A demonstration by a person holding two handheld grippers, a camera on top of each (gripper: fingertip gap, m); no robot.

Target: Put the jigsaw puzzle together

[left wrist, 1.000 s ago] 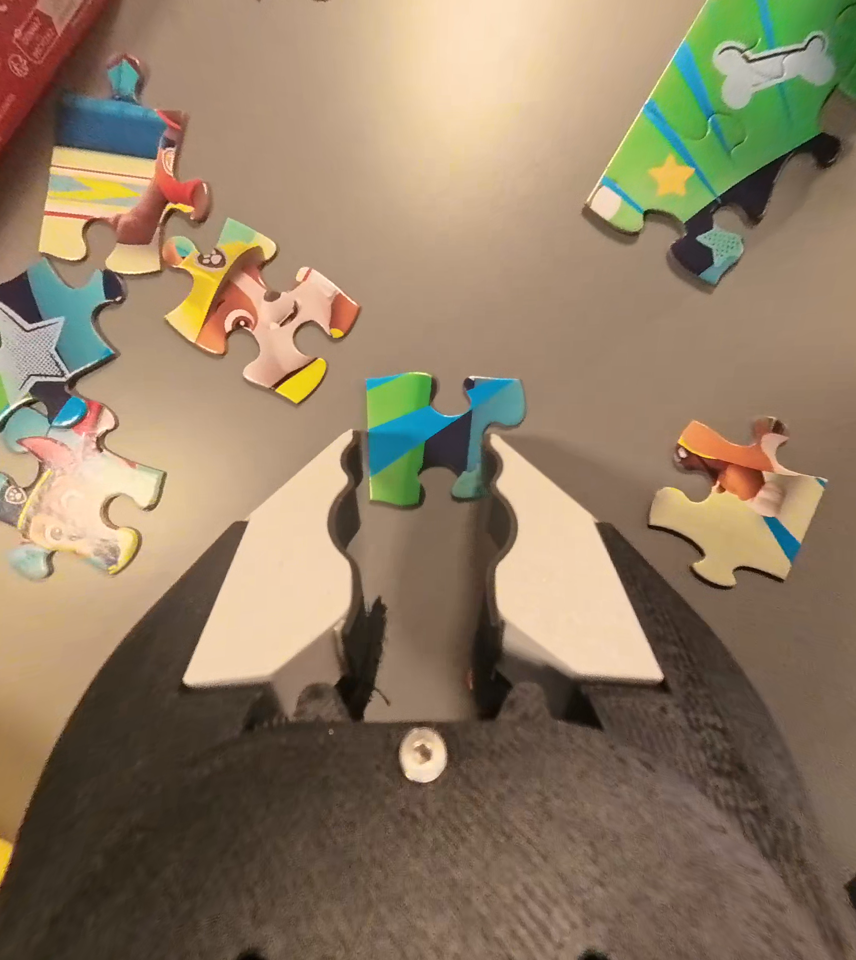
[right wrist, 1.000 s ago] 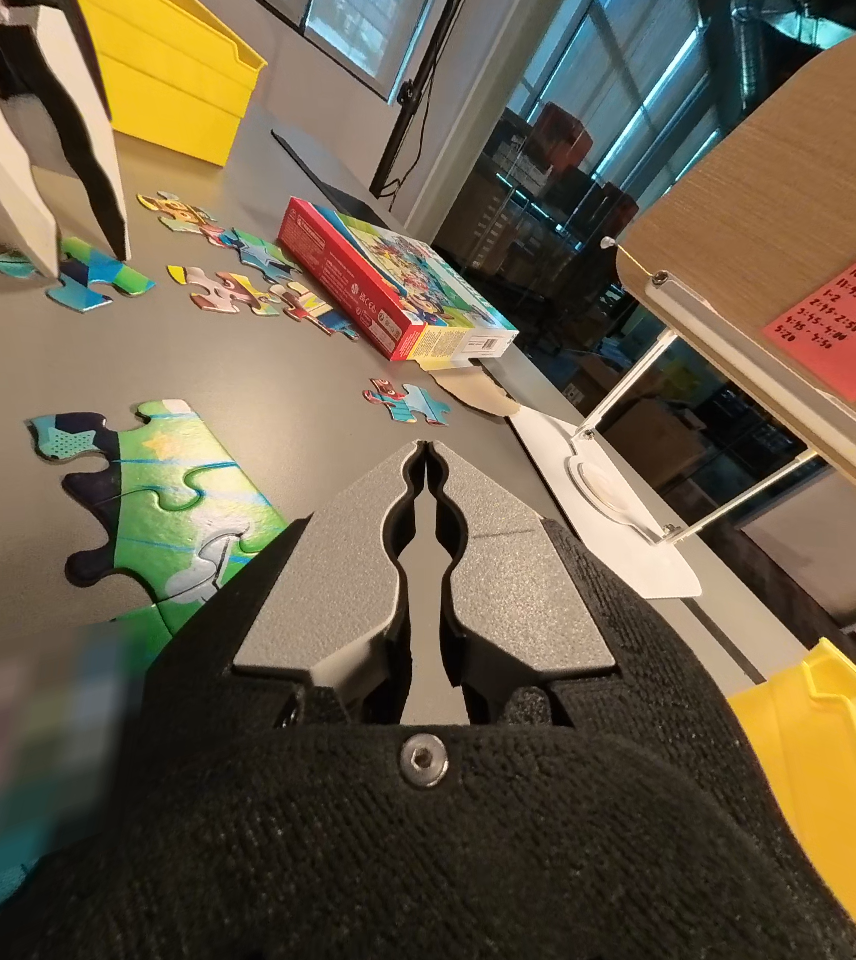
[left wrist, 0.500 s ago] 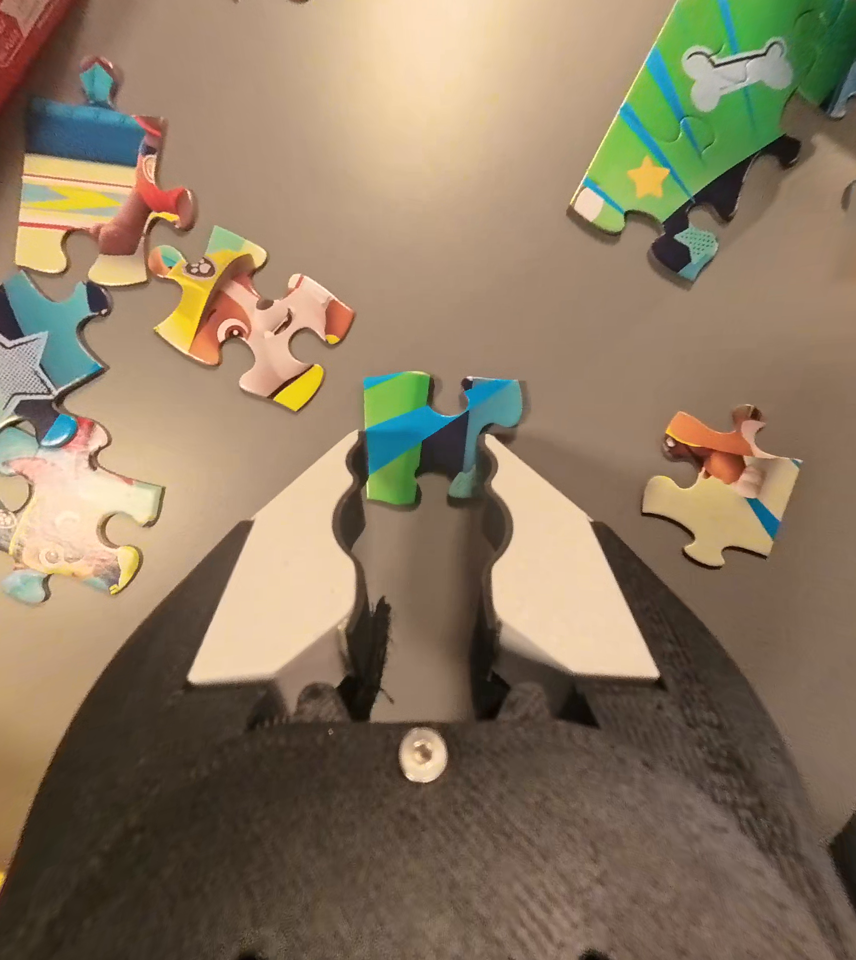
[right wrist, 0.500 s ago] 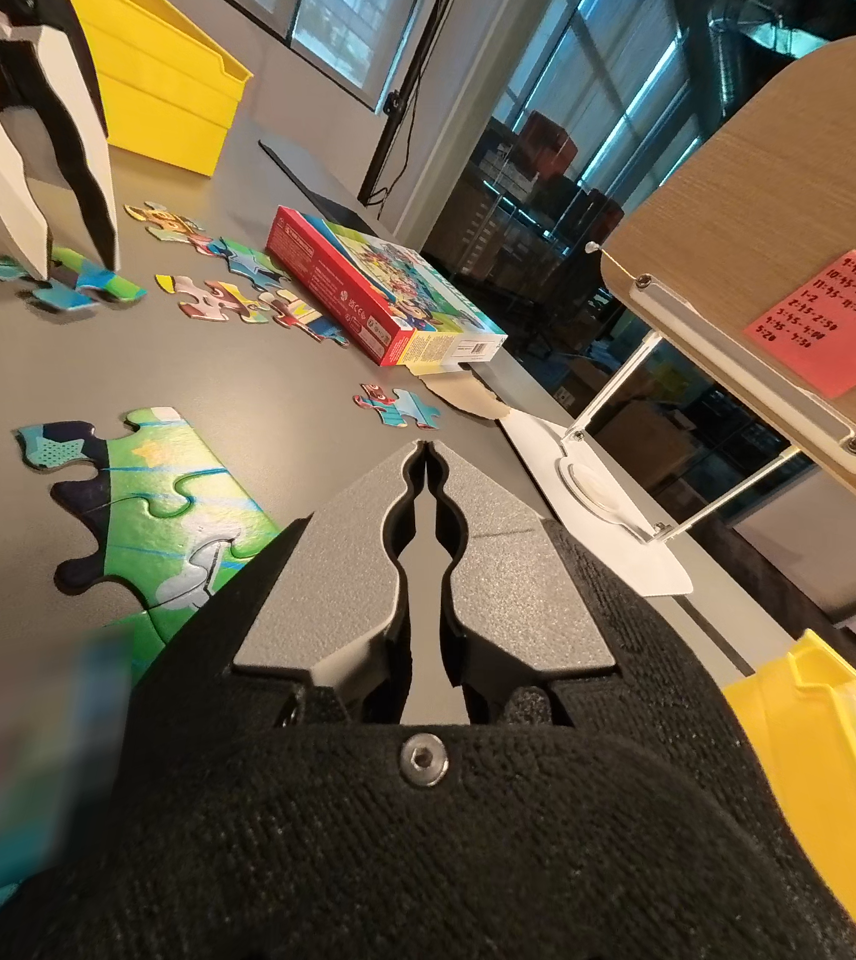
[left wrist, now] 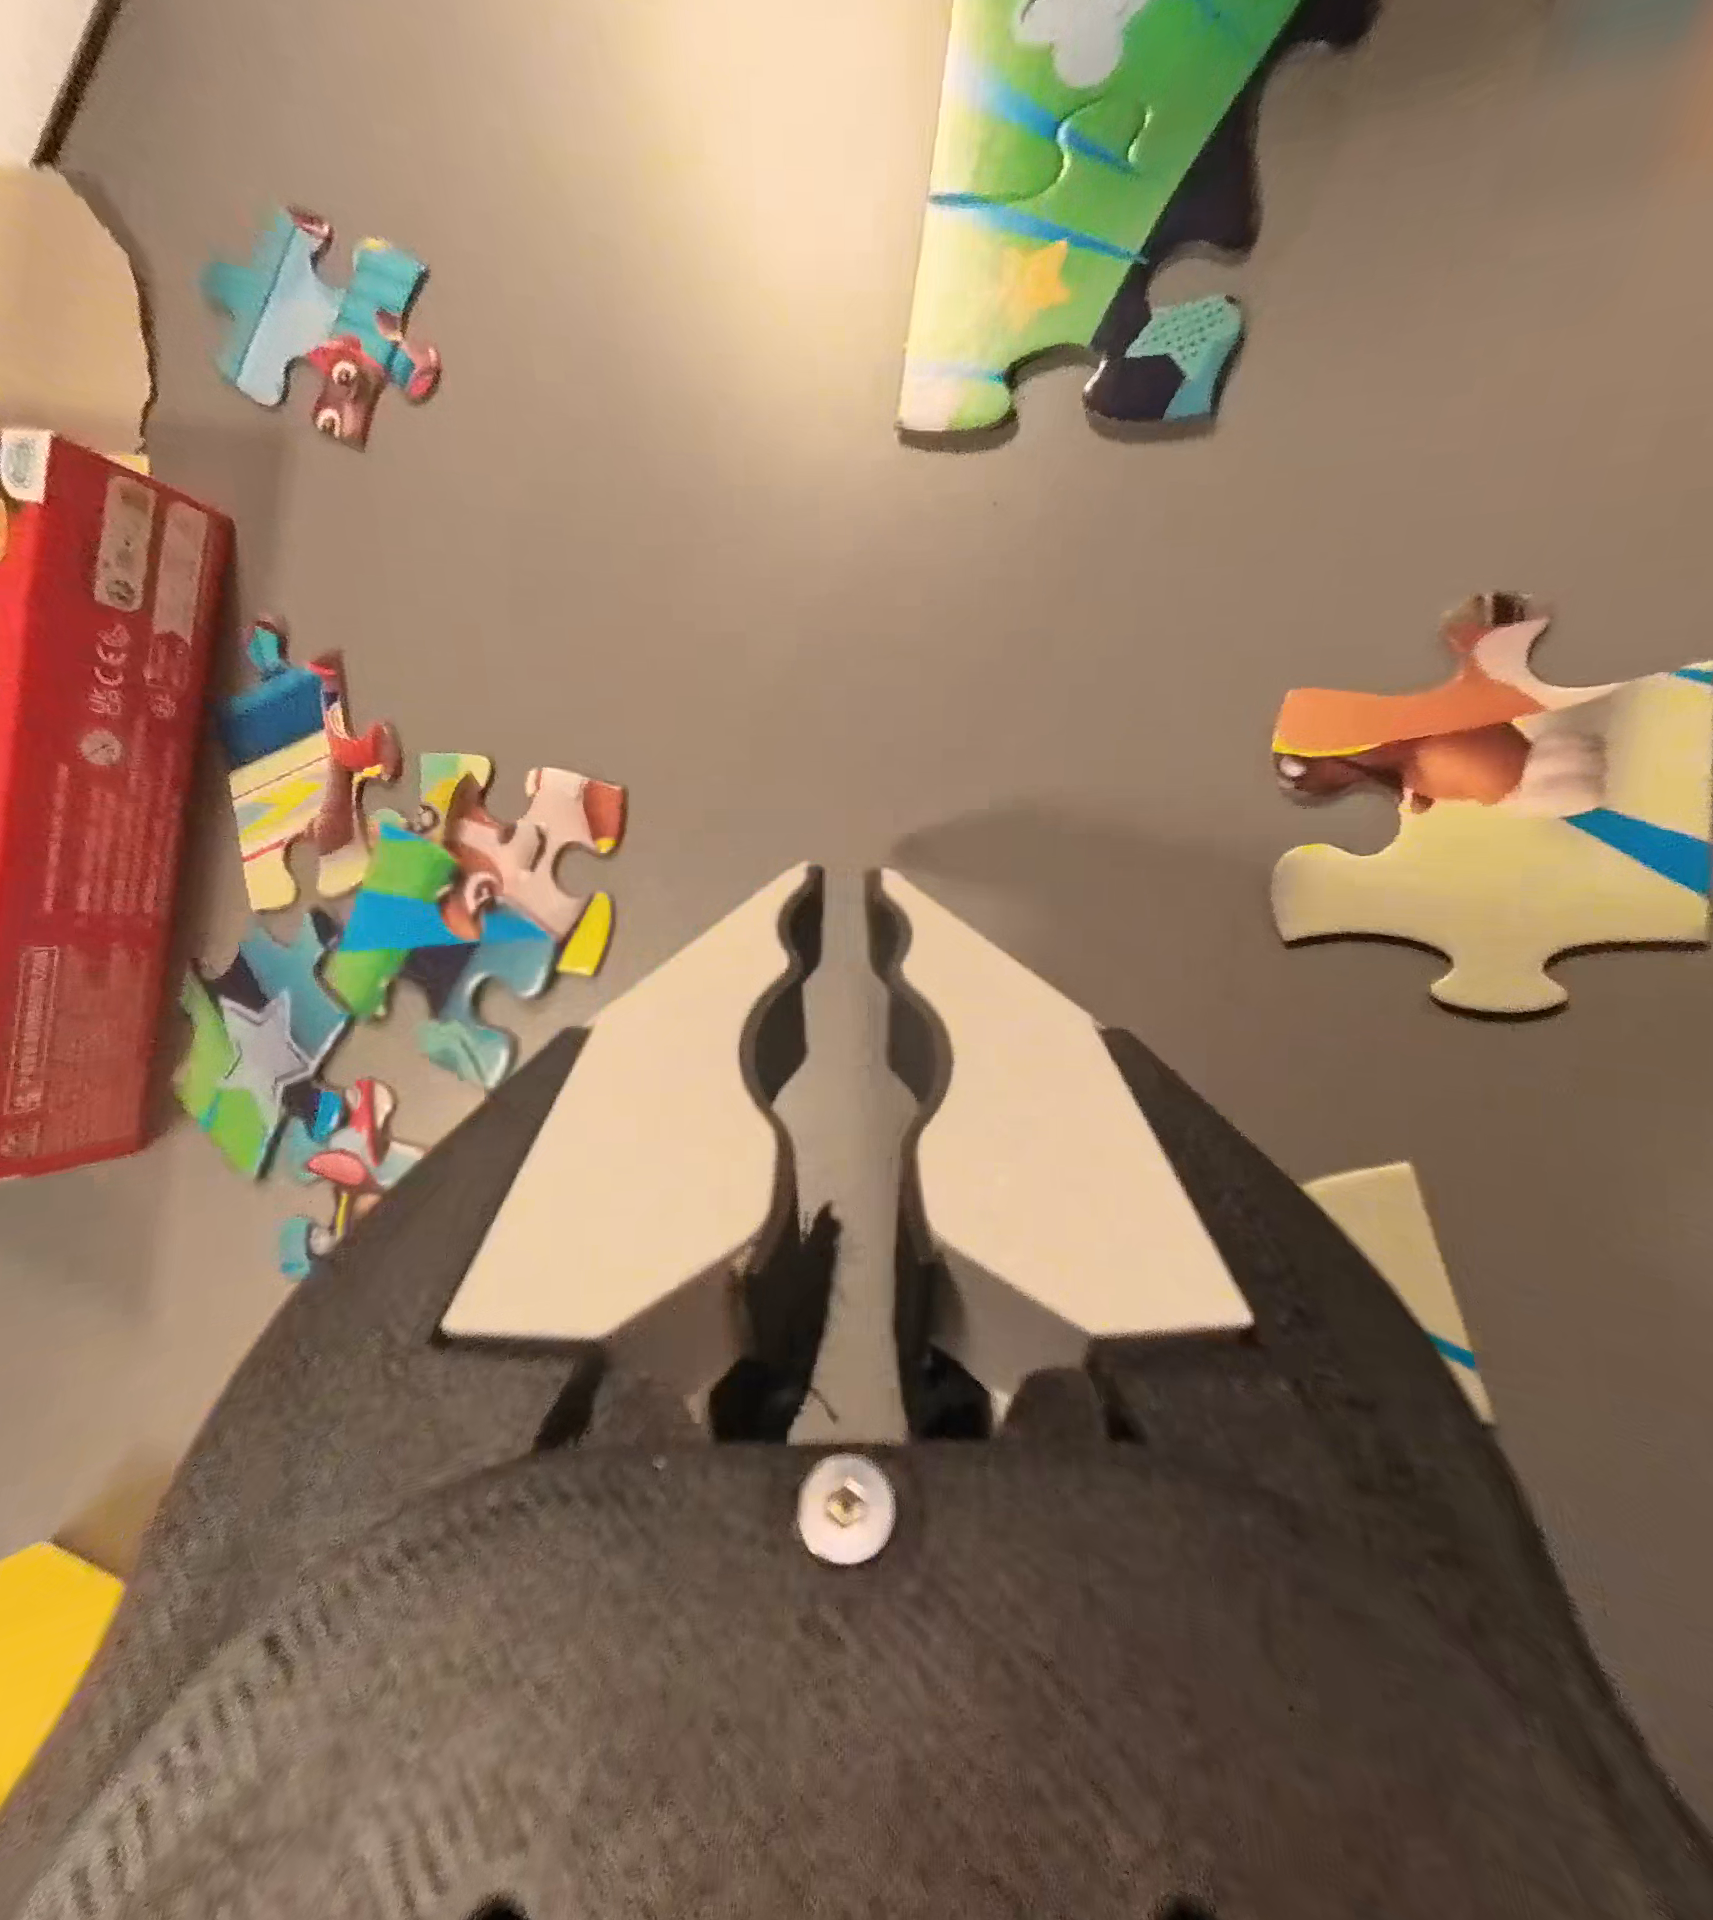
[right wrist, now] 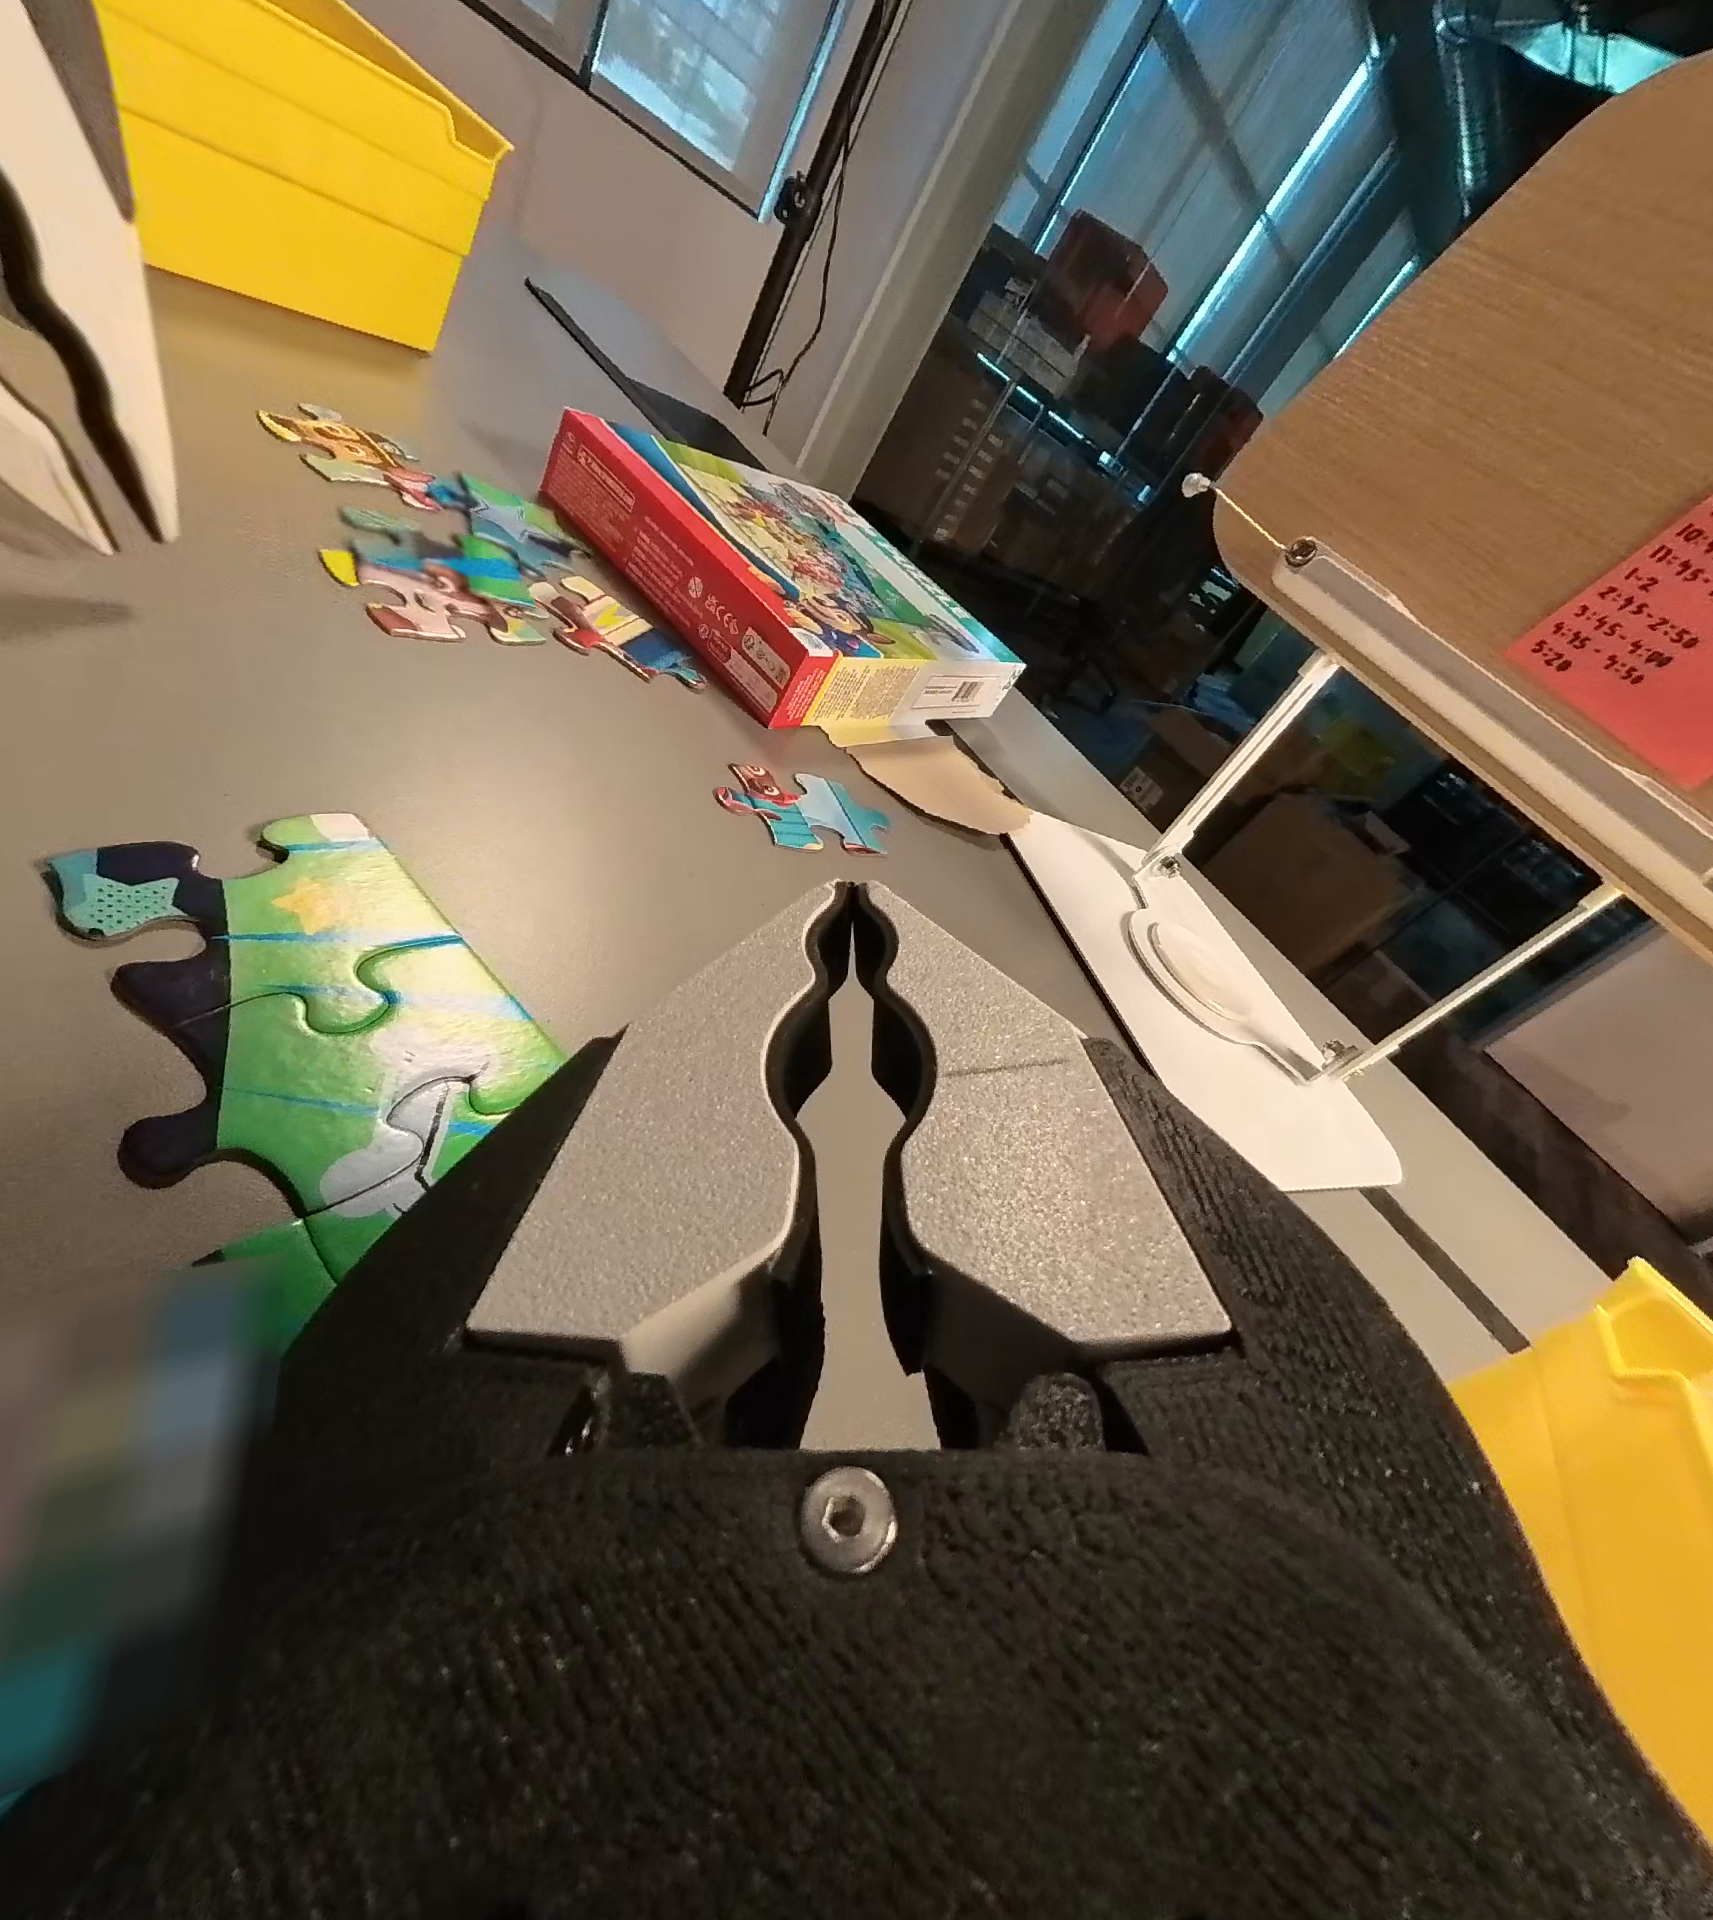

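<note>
My left gripper (left wrist: 847,878) hovers over bare grey table (left wrist: 831,571). Its fingers are almost closed, with a thin slit between the tips and nothing in it. A green and blue puzzle piece (left wrist: 405,920) lies to its left, overlapping a pup-face piece (left wrist: 540,842) in a cluster of loose pieces. An orange and cream piece (left wrist: 1517,821) lies to the right. The left gripper also shows in the right wrist view (right wrist: 130,535), at the upper left. My right gripper (right wrist: 850,894) is shut with nothing between its tips, above the table beside an assembled green puzzle section (right wrist: 343,1039).
A red puzzle box (left wrist: 73,810) lies at the left, and shows in the right wrist view (right wrist: 758,582). A teal piece (right wrist: 810,816) lies alone near the box flap. Yellow bins (right wrist: 291,177) (right wrist: 1662,1538) stand at the far and near right. A wooden board on a white stand (right wrist: 1558,364) overhangs the right. The right gripper is farther from the pup-face piece (left wrist: 540,842), some 20 cm, than the left, some 8 cm. My right wrist view (right wrist: 424,604) looks at it from another angle.
The green and blue piece stood between my left fingers; it has left them and now lies on the cluster at the left. The left fingers closed on air. The right gripper stayed shut.
</note>
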